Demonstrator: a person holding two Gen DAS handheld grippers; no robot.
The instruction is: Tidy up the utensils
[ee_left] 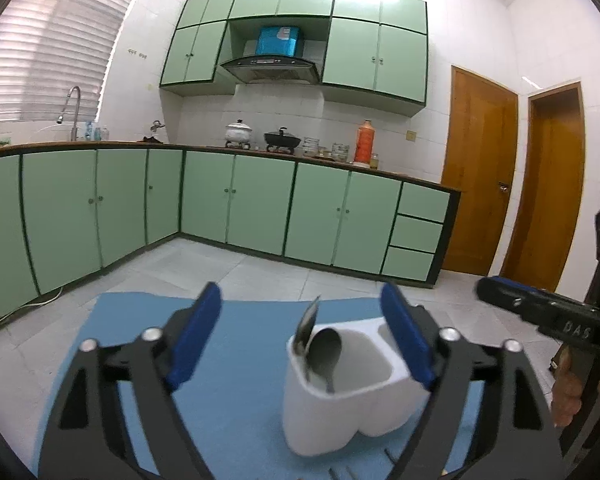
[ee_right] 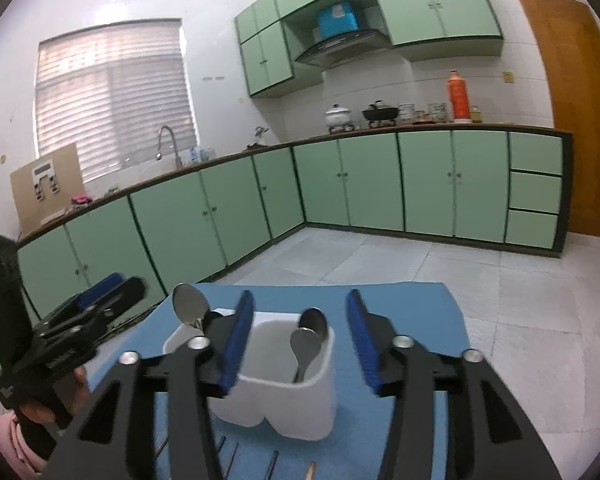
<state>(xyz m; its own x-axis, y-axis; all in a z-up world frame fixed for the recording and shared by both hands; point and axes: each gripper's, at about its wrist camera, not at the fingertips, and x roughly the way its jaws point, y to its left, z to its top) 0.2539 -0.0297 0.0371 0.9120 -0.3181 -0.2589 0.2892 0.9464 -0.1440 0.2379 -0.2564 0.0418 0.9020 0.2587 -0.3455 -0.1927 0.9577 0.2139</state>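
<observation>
On the blue mat (ee_left: 236, 360) covering the bench, toward its near edge, stands a white 2-compartment holder (ee_right: 284, 400).

- Done so far: spoons sit bowl-up in the holder. Right wrist view shows 2 spoons (ee_right: 306, 344) in one compartment, 1 spoon (ee_right: 189, 306) in the other. Left wrist view shows spoons (ee_left: 320, 350) in its nearer compartment.
- Left tool (ee_left: 304, 340): released, jaws wide, nothing between the pads; holder's rim lies between them but untouched.
- Right tool (ee_right: 296, 340): released, jaws partly spread, straddling the holder without pressing it.
- Left to do, by my reading: thin dark stick-like utensils (ee_right: 274, 464), possibly chopsticks, lie at the mat's near edge, not yet sorted. Count unclear; mostly cut off by the frame.
</observation>
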